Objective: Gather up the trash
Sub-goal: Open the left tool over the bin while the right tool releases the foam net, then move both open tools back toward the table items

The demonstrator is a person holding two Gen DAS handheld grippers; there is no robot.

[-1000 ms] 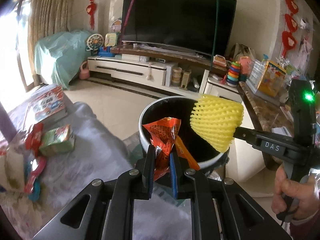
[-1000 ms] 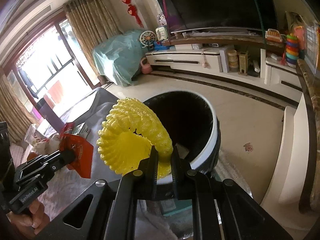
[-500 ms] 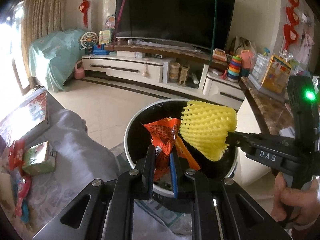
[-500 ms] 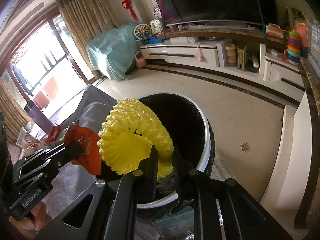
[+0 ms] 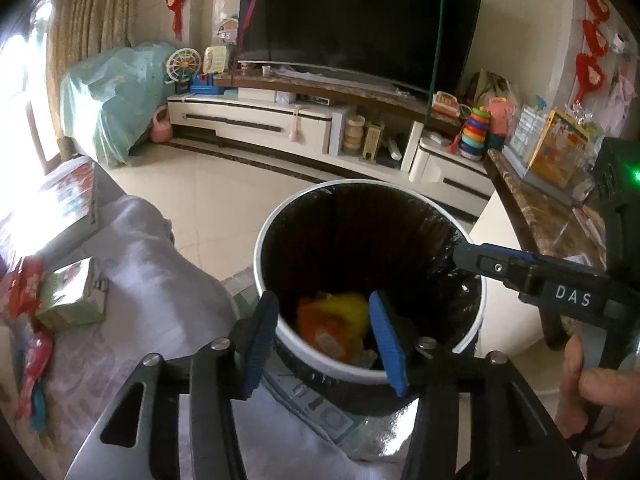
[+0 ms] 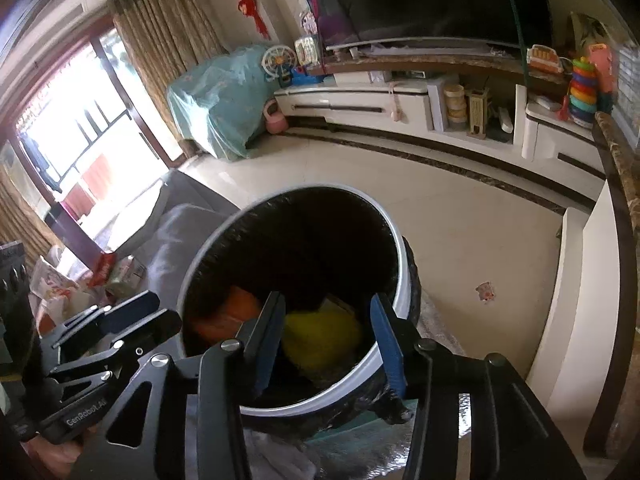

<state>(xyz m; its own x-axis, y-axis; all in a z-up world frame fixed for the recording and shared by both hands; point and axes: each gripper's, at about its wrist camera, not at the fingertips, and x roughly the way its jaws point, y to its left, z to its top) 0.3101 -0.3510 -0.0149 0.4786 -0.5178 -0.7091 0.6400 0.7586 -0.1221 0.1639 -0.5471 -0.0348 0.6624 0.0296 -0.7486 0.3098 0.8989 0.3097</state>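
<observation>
A white-rimmed trash bin (image 5: 416, 374) with a black liner stands just below both grippers. Inside it, blurred, are the yellow foam fruit net (image 5: 350, 308) and the orange snack wrapper (image 5: 320, 322). The right wrist view shows the same bin (image 6: 394, 236) with the net (image 6: 324, 336) and the wrapper (image 6: 232, 312) in it. My left gripper (image 5: 326, 340) hangs over the near rim, its jaws opening, nothing between the pads. My right gripper (image 6: 328, 344) is likewise over the bin, jaws opening and holding nothing. The right gripper's fingers (image 5: 500, 266) reach over the bin's right rim in the left wrist view.
At my left a grey cloth-covered table (image 5: 152, 288) carries a green carton (image 5: 74, 294), red wrappers (image 5: 34, 364) and a box (image 5: 60, 204). A marble-topped counter (image 5: 540, 208) stands to the right. Pale tiled floor (image 6: 460, 220) lies beyond the bin, then a TV cabinet (image 5: 256, 118).
Both grippers have gone from shut to apart. The orange wrapper and the yellow net have left the pads and now lie blurred inside the bin. The bin fills more of both views.
</observation>
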